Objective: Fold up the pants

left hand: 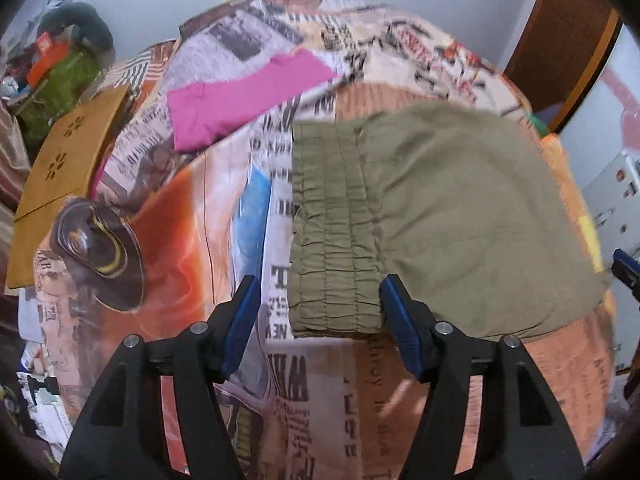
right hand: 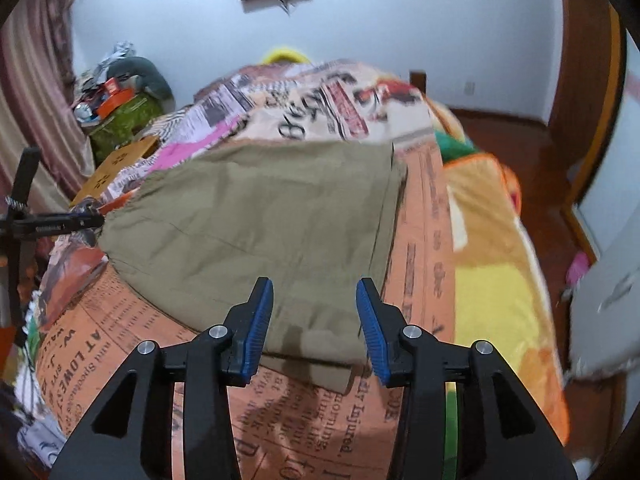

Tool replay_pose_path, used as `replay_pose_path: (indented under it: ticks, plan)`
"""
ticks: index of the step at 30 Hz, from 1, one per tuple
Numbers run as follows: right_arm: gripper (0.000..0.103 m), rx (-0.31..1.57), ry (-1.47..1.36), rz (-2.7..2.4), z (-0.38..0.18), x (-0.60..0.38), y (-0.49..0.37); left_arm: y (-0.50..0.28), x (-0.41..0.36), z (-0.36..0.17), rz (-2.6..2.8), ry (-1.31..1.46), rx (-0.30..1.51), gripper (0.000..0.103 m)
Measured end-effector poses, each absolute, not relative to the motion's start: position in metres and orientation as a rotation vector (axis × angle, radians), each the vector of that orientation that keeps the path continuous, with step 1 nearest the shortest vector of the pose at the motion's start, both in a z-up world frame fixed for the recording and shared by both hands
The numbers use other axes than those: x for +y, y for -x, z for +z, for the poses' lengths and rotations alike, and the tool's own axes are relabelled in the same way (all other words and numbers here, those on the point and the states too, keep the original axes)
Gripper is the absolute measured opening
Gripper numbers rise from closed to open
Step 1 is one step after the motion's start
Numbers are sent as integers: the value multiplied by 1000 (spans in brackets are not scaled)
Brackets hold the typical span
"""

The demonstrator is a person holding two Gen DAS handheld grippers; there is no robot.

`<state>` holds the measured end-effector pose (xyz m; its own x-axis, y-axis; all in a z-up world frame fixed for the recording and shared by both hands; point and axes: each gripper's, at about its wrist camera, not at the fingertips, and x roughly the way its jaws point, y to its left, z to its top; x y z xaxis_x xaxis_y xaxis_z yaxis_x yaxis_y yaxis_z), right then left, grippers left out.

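While both claws gape empty at its near edge, left claw (left hand: pixel 318 312) by the elastic waistband, right claw (right hand: pixel 314 320) by the hem, olive pants (left hand: pixel 440 220) lie folded flat on the bed (left hand: pixel 180 240), seemingly awaiting another fold.

The left wrist camera looks forward and down along its own open fingers, close above the gathered waistband end of the olive pants (left hand: pixel 420 216), facing the far wall; the right wrist camera looks the same way from close above the opposite, near-right corner of the pants (right hand: pixel 272 232), its fingers parted over the fabric; both views share the pants, the newspaper-print bedspread (left hand: pixel 320 392) beneath them, and the wooden board (left hand: pixel 64 168) beyond their left side.
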<state>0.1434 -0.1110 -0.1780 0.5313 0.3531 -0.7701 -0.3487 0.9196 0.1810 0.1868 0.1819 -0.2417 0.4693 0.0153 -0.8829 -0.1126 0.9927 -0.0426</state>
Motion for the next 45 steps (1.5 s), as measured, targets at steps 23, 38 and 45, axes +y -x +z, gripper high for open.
replay_pose_path:
  ticks: [23, 38, 45]
  plan:
    - [43, 1034, 44, 401, -198, -130, -151, -172, 198, -224, 162, 52, 1004, 82]
    - [44, 849, 55, 363, -148, -131, -235, -254, 198, -192, 151, -6, 958, 82]
    - [44, 869, 60, 368, -162, -128, -283, -299, 193, -211, 96, -1, 1008, 82]
